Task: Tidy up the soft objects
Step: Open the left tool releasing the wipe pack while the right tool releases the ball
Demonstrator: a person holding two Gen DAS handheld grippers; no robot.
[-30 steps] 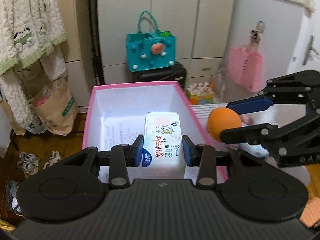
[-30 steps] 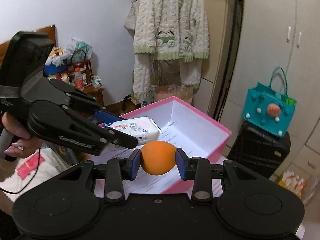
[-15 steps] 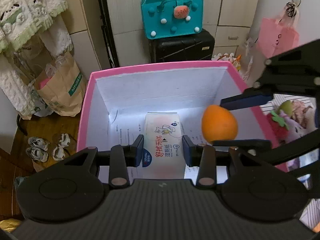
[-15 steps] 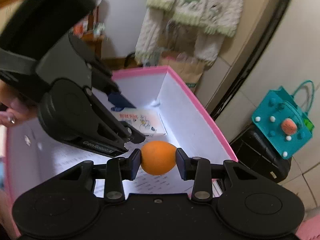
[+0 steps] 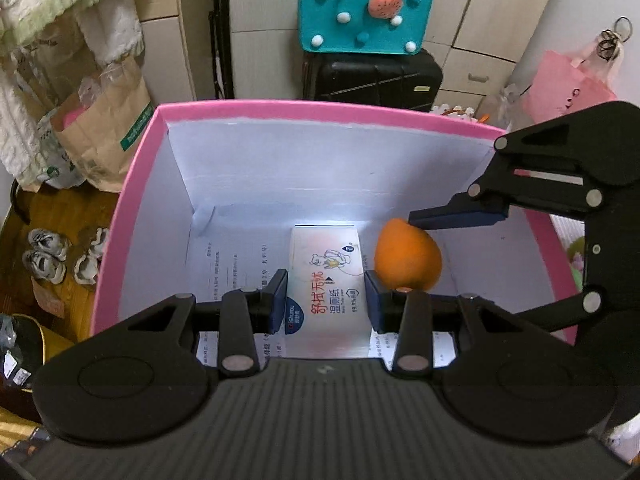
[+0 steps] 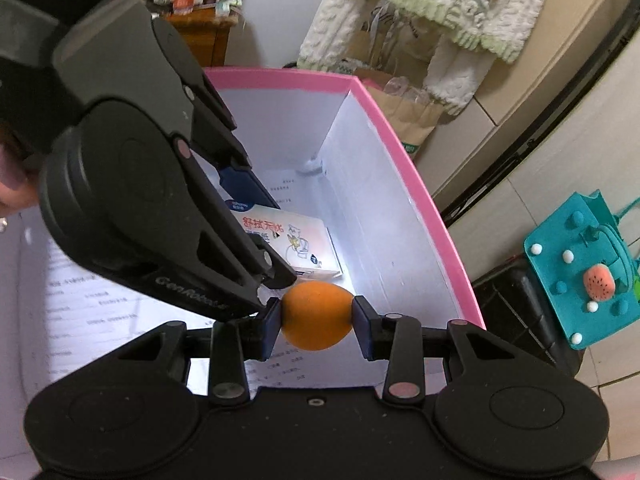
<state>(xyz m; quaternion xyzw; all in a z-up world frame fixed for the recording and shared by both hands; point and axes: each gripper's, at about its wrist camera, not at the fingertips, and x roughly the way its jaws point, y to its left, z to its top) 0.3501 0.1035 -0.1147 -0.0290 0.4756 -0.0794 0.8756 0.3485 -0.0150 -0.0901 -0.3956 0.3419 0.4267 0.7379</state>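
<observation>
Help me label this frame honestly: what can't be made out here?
- Left wrist view: the lower half of the orange ball and the right gripper's lower finger, behind the left gripper.
- Both views: whether the wipes pack touches the pink box floor.
- Right wrist view: the box's left side, behind the left gripper.

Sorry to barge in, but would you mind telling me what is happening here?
A person is packing soft items into a pink box using two handheld claws. The left claw grips a wet-wipes pack, and the right claw grips an orange ball. Both are held inside the box, not yet released.
</observation>
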